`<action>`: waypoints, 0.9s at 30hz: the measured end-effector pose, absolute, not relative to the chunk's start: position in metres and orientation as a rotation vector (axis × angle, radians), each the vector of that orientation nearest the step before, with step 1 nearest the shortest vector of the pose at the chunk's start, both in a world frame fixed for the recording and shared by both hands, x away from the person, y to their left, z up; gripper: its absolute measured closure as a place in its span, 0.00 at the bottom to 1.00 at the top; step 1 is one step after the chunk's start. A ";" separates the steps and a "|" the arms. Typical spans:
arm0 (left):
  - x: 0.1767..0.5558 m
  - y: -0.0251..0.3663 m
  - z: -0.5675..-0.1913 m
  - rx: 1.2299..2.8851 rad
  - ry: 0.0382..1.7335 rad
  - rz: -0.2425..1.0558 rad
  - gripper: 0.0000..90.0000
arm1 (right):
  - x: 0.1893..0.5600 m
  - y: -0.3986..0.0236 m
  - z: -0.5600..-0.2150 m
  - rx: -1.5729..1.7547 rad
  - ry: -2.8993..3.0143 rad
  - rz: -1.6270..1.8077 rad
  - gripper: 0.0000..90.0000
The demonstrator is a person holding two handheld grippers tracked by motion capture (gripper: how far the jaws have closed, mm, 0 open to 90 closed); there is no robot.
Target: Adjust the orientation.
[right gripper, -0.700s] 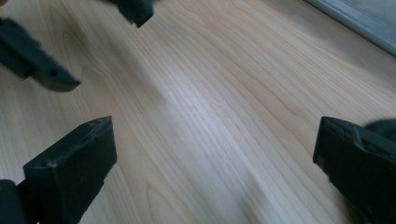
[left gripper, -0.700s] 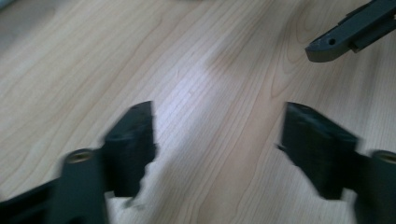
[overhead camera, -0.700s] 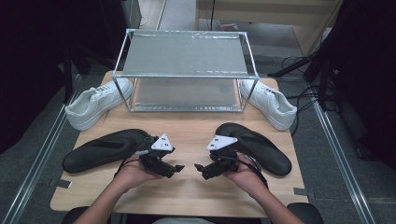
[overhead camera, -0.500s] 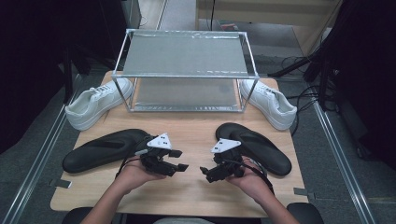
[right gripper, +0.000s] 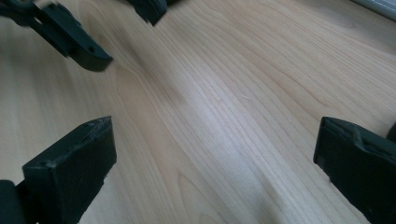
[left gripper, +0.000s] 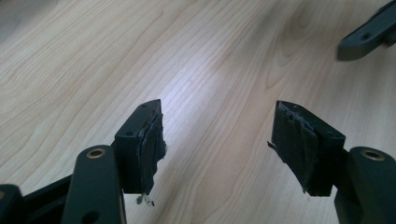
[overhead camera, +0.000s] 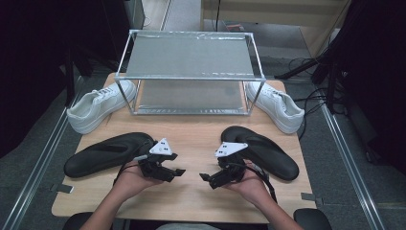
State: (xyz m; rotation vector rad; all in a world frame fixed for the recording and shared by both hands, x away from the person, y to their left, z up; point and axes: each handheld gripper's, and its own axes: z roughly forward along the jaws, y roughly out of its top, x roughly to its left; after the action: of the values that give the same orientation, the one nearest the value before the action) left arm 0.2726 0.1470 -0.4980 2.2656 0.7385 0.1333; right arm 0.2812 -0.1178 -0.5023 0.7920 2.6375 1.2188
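The high view is evenly lit from above: the wooden surface [overhead camera: 191, 139] is bright, while the room on both sides falls into near black. Shadows under the shelf [overhead camera: 189, 55] and the shoes are soft and short. The picture is slightly soft, with fine detail smeared.

In the left gripper view, a pale sheen of glare runs across the wood grain [left gripper: 205, 79]; the near jaws are sharp, the far corner blurred.

In the right gripper view, a similar bright patch [right gripper: 205, 107] sits mid-frame, and the near jaws are dark and out of focus.
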 end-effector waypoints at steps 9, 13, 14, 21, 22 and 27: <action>0.274 0.145 -0.499 2.271 0.744 0.118 0.38 | 0.281 -0.124 -0.506 0.789 2.616 1.223 0.18; 0.275 0.144 -0.499 2.275 0.744 0.109 0.38 | 0.283 -0.126 -0.504 0.795 2.612 1.242 0.22; 0.275 0.144 -0.499 2.272 0.741 0.101 0.38 | 0.282 -0.127 -0.503 0.796 2.607 1.243 0.23; 0.277 0.145 -0.501 2.276 0.730 0.080 0.38 | 0.281 -0.128 -0.498 0.798 2.569 1.241 0.34; 0.277 0.145 -0.501 2.268 0.735 0.079 0.38 | 0.281 -0.129 -0.498 0.792 2.565 1.245 0.34; 0.277 0.147 -0.499 2.254 0.741 0.080 0.38 | 0.281 -0.132 -0.495 0.797 2.535 1.258 0.40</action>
State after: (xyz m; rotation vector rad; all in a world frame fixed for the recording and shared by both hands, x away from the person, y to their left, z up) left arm 0.2772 0.1475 -0.4993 2.2540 0.7405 0.0800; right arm 0.2809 -0.1320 -0.4953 0.7967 2.5347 1.2583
